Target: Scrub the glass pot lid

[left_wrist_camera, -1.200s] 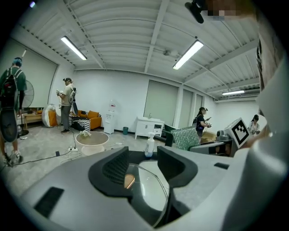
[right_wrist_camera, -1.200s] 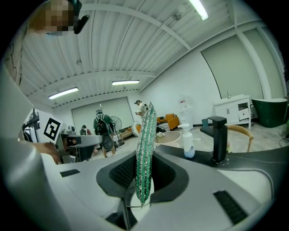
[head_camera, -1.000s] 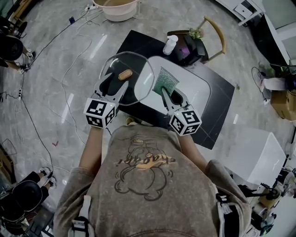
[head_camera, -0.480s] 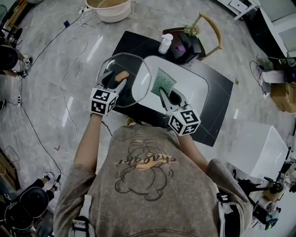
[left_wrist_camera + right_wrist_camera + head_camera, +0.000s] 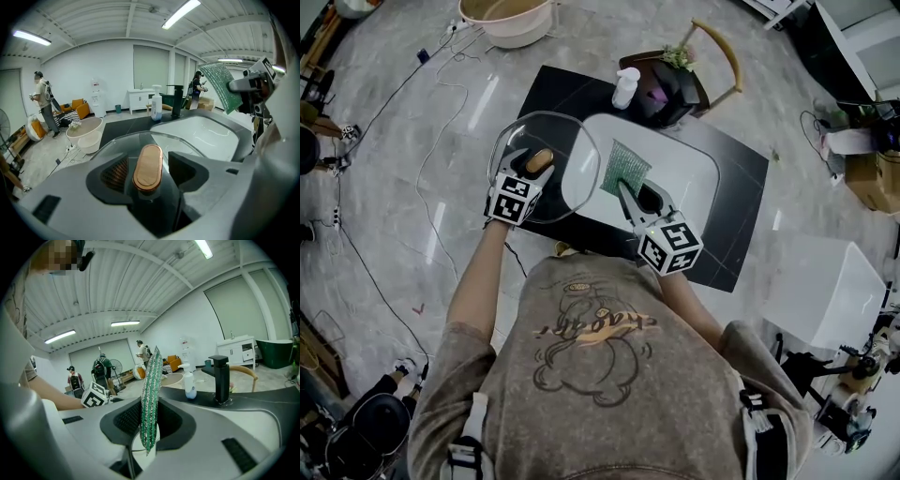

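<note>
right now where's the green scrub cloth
Head view, near the middle: the green scrub cloth is pinched in the right gripper over the white basin, just right of the glass pot lid.

Lid point(image 5: 574, 148) over sink's point(image 5: 698, 183) left edge, scourer point(image 5: 625, 169) right, bottle point(image 5: 625, 87) behind
</note>
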The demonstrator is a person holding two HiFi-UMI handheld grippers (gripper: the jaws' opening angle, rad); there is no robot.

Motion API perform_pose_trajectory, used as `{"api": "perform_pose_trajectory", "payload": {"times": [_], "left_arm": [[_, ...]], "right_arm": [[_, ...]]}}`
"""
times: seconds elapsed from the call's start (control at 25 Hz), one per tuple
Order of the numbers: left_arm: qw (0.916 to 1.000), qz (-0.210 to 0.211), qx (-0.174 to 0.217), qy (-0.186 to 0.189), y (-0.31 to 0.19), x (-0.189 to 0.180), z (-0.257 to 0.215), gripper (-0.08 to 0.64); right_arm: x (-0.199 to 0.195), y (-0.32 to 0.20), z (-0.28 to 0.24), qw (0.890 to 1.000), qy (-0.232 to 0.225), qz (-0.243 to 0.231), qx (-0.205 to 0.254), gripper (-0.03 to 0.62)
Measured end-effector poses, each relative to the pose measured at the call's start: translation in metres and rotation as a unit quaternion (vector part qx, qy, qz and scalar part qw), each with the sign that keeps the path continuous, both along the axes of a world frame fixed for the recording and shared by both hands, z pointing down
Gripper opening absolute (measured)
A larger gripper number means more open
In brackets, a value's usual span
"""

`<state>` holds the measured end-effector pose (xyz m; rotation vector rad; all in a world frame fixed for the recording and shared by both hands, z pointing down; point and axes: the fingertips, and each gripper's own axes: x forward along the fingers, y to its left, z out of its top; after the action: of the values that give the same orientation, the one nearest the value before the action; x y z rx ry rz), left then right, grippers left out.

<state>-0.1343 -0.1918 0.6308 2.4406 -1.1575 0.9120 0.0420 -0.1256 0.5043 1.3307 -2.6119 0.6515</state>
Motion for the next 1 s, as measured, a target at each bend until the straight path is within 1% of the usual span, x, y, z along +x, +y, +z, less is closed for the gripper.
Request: {"api": "perform_pose_trajectory", "payload": {"times": [0.2,0.36,0.48,0.64,0.72,0.92,1.0], "left_arm": [[0.9997,0.019,-0.008,-0.015,-0.008,0.006,0.017,0.258],[0.9986,0.034,-0.019,-0.037,-0.01,0.006,0.026,0.256],[0.9986,0.041,-0.018,-0.029,-0.012,0.01,0.023,0.252],[0.9985,0.048,-0.011,-0.022,-0.009,0.013,0.025,0.209],[0.9986,0.048,-0.006,-0.021,-0.009,0.015,0.025,0.202],[0.9989,0.035,-0.017,-0.026,-0.009,0.011,0.026,0.186],[0.9988,0.037,-0.021,-0.027,-0.008,0.011,0.026,0.184]], "right_arm": [[0.006,-0.002,0.004,1.0,0.0,0.011,-0.005,0.087],[0.009,-0.005,0.007,1.0,0.0,0.019,-0.01,0.087],[0.011,-0.006,0.008,1.0,0.001,0.023,-0.012,0.087],[0.014,-0.008,0.01,1.0,0.0,0.027,-0.014,0.087],[0.015,-0.009,0.011,0.999,0.0,0.029,-0.015,0.087],[0.018,-0.008,0.013,0.999,0.003,0.033,-0.018,0.087],[0.019,-0.009,0.013,0.999,0.004,0.034,-0.019,0.087]]}}
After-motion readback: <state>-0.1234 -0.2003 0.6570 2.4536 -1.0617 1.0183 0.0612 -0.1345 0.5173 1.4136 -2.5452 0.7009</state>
